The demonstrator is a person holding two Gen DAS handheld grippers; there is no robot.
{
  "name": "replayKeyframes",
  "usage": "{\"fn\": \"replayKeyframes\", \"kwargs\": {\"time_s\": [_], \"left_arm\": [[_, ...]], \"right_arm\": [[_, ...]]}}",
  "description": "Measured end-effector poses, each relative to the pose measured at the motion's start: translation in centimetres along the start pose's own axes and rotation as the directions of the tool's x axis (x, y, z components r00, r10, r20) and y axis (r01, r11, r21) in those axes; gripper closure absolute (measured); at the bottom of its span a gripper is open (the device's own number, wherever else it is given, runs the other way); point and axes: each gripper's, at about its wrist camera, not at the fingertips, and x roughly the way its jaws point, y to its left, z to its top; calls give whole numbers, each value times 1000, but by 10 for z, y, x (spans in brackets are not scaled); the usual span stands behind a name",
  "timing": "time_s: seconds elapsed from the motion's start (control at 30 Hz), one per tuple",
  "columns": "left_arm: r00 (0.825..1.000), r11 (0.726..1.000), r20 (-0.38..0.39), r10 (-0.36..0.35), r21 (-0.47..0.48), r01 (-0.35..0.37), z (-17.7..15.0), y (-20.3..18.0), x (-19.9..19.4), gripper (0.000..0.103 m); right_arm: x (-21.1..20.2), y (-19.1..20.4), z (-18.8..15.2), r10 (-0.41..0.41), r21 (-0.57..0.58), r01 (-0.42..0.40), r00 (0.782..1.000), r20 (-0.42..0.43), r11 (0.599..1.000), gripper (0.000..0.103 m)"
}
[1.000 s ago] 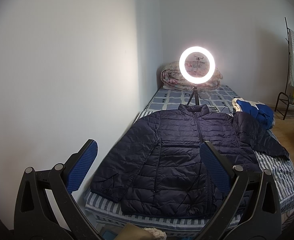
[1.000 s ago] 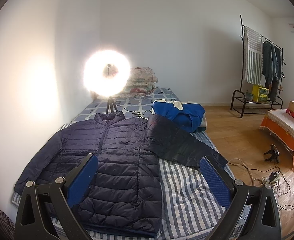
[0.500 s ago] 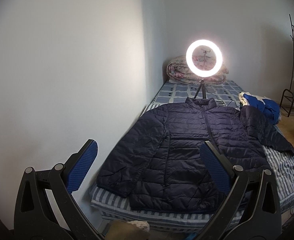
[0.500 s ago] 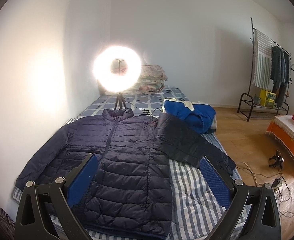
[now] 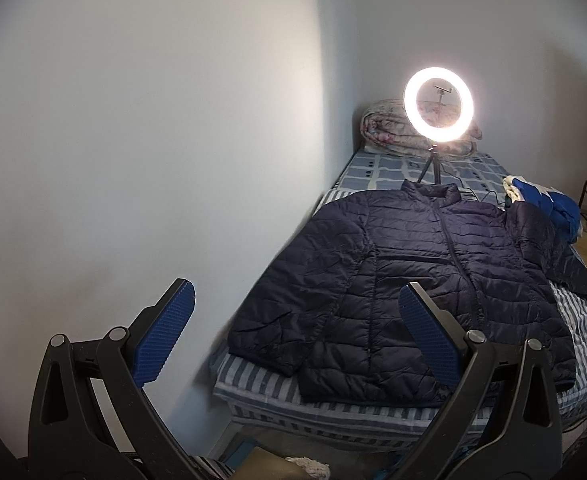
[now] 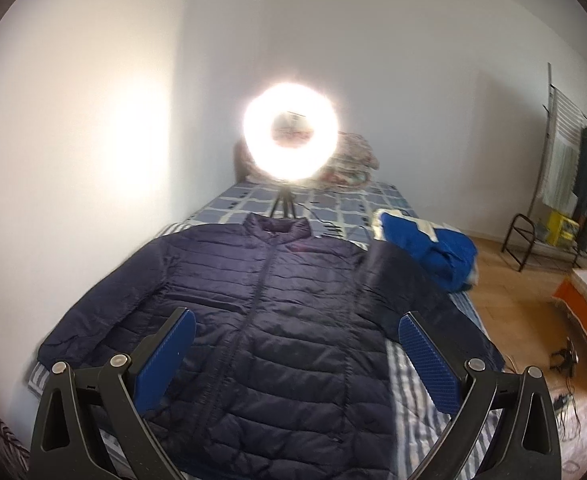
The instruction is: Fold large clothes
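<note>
Quilted navy puffer jacket (image 5: 409,280) of faintly glossy cloth on a matt striped cloth bedsheet (image 5: 333,404); gripper fingers (image 6: 169,356) of matt black plastic with ribbed blue pads; smooth wood floor (image 6: 521,320).

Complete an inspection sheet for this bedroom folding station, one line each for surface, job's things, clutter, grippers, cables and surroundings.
Surface: striped bed sheet, blue checked cover further back.
Job's things: dark navy quilted puffer jacket lies flat, front up, zipped, sleeves spread, unfolded.
Clutter: bright blue bundled garment beside the jacket's collar end; rolled floral quilt against the far wall; lit ring light on a tripod.
Grippers: left gripper and right gripper both open, holding nothing, above the bed.
Cables: tangled cords on the wooden floor.
Surroundings: white walls; black clothes rack with hanging garments.
</note>
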Motion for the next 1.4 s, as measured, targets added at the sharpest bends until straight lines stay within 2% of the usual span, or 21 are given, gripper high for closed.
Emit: {"fn": "replayKeyframes", "kwargs": {"time_s": [0.43,0.57,0.67,0.73,0.83,0.87,0.93,1.1,1.27,1.33,1.4], "left_arm": [[1000,1000,-25,12,-3,-13,-18,17,-7,0],[999,1000,-32,20,2,-20,-24,19,-13,0],[998,1000,-51,29,0,-29,-30,23,-16,0],[997,999,-65,36,-7,-37,-35,27,-18,0],[995,998,-85,52,-22,-54,-44,35,-20,0],[994,998,-94,49,-25,-51,-47,37,-21,0],[992,997,-113,61,-29,-65,-52,41,-22,0],[987,995,-138,88,-43,-94,-63,53,-24,0],[983,991,-154,102,-69,-114,-67,65,-23,0],[982,990,-156,108,-78,-121,-67,69,-20,0],[981,989,-160,111,-83,-126,-68,72,-18,0]], "right_arm": [[28,77,14,122,-127,-121,993,1,984,1],[43,99,14,194,-163,-195,981,-21,967,3],[57,121,12,270,-202,-270,963,-27,942,6],[66,138,9,355,-220,-354,934,-39,909,6],[83,165,5,488,-242,-498,867,-104,833,11],[89,177,3,523,-258,-539,842,-132,802,14],[100,204,-4,556,-296,-588,809,-191,753,18],[126,275,-33,595,-364,-696,718,-361,619,33],[151,333,-75,605,-330,-798,600,-523,505,43],[160,356,-94,581,-331,-818,569,-583,470,47],[165,374,-111,556,-347,-830,552,-621,437,51]]}}
